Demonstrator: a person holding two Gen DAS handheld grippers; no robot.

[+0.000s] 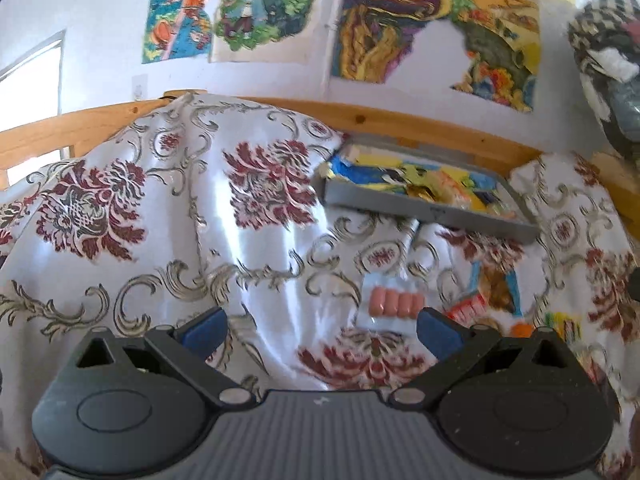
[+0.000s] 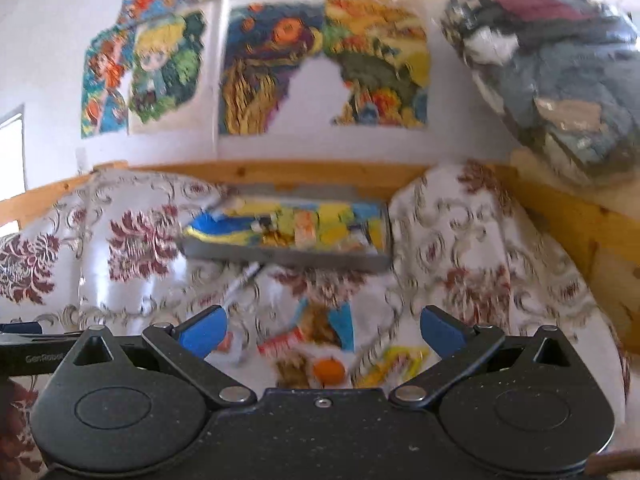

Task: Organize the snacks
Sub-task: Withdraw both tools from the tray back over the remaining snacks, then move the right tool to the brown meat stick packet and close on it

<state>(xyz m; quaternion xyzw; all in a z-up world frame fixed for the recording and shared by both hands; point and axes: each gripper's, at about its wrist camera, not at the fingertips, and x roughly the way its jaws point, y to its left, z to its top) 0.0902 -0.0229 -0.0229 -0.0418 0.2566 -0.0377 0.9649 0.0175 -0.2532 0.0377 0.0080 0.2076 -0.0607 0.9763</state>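
Left gripper (image 1: 320, 330), black with blue finger pads: jaws spread wide, nothing between them. Right gripper (image 2: 320, 330), same build: jaws likewise wide apart and empty.

Surface: a glossy white cloth with maroon floral and grey scroll pattern (image 1: 168, 208), rumpled, filling the lower and middle of both views.

Grey rectangular tray (image 1: 432, 210), right of centre in the left wrist view and at centre in the right wrist view (image 2: 280, 256); it rests on the cloth against a pale wooden rail (image 1: 400, 120) and is filled with yellow and blue snack packets, details blurred.

Loose snacks on the cloth below the tray: a clear packet of pink sausages (image 1: 396, 302), just inside the left gripper's right finger in the frame; a blue and brown packet (image 2: 324, 326); a packet with an orange disc (image 2: 328, 370); a yellow packet (image 2: 394, 364).

Colourful posters (image 2: 320, 68) on the white wall, upper frame.
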